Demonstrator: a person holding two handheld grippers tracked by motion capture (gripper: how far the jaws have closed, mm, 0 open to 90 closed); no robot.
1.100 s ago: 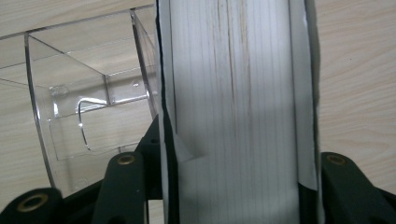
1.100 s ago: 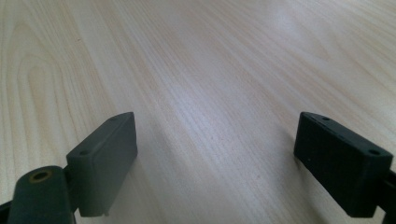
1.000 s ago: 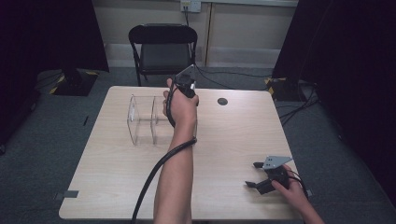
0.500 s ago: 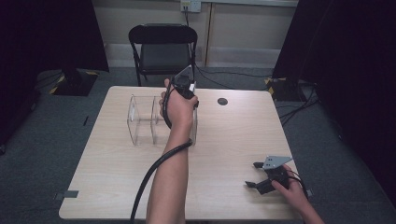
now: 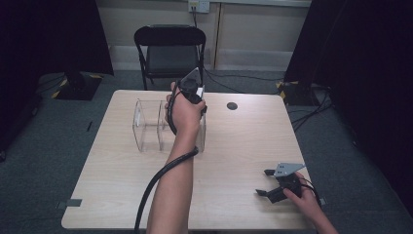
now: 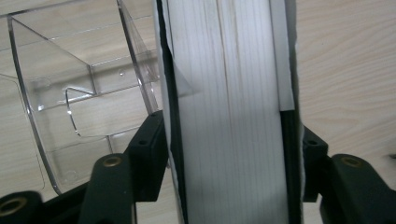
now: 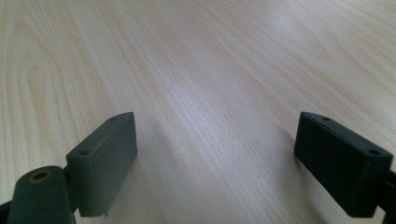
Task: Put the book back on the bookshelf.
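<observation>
Left hand-held gripper [image 6: 229, 158] is over the clear plastic rack [image 5: 151, 124] near the surface's [image 5: 243, 146] far edge, its jaws just easing apart around a white book [image 6: 229, 116] standing in the rack's right end. Right hand-held gripper [image 5: 272, 187] rests released, holding nothing, by the near right corner.

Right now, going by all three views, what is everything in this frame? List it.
table: one, light wood, centre of the high view
clear rack: one, transparent, with dividers, on the table's far left part
book: one, white pages, dark covers, upright at the rack's right end
round disc: one, black, at the table's far edge
folding chair: one, black, behind the table
left gripper: one, black, pointing down over the rack; jaws have just been opening, book between them
right gripper: one, black, jaws wide apart, on the table's near right corner
</observation>
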